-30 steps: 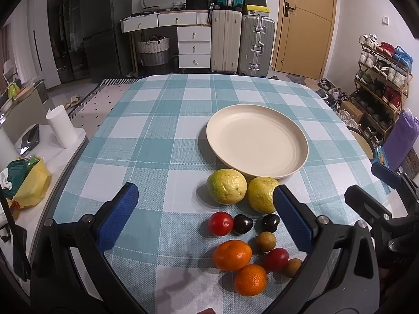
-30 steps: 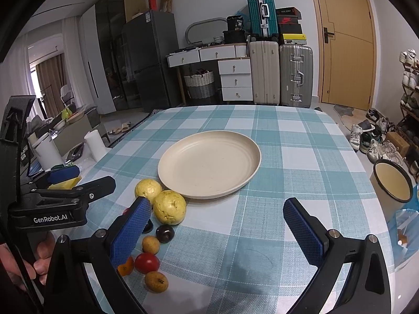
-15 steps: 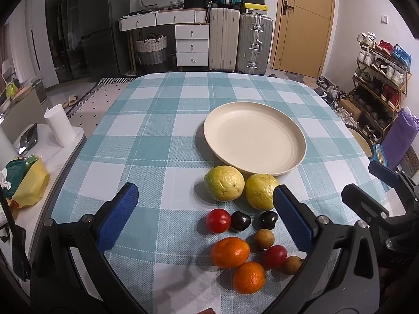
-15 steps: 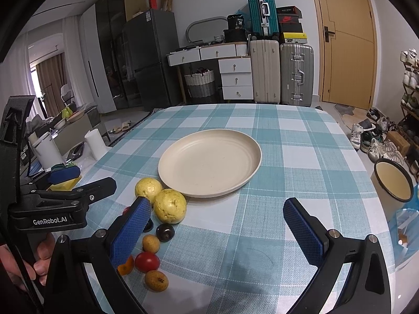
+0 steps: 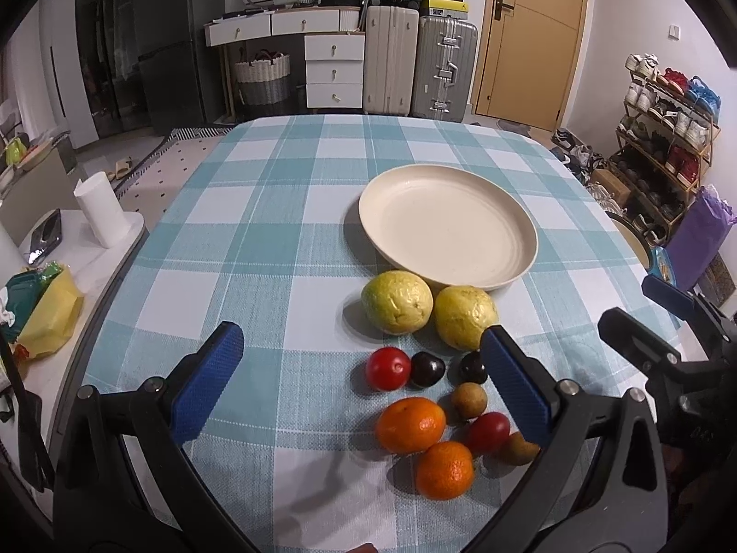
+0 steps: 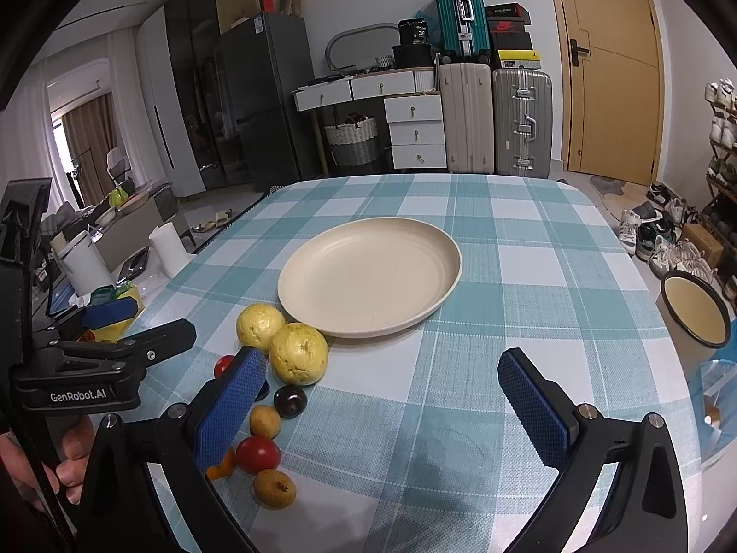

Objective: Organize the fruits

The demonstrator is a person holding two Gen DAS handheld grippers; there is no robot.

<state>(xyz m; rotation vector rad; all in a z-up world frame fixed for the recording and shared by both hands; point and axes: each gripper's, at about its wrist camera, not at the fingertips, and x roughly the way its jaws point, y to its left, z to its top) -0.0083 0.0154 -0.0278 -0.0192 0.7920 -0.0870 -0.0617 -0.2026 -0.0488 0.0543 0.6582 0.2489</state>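
Observation:
A cream plate [image 5: 520, 223] [image 6: 442, 242] stands empty on the checked table. In front of it lie two yellow guavas [image 5: 397, 302] [image 6: 298, 353], two red tomatoes [image 5: 388, 368] [image 6: 258, 454], two dark plums [image 5: 427, 369] [image 6: 290, 401], two oranges [image 5: 410, 425] and small brown fruits [image 5: 469, 399] [image 6: 274, 487]. My left gripper [image 5: 364, 387] is open and empty, hovering just before the fruit. My right gripper [image 6: 382, 405] is open and empty, to the right of the fruit. The left gripper also shows in the right wrist view [image 6: 106, 336].
A side table on the left holds a paper roll [image 5: 100, 216] and a yellow bag [image 5: 50, 313]. An enamel basin [image 6: 695, 308] stands beyond the table's right edge. Suitcases, drawers and a shoe rack stand at the back.
The left gripper has drawn slightly back and down, so plate and fruit sit a little higher in its view. The right gripper has barely moved. Both stay open.

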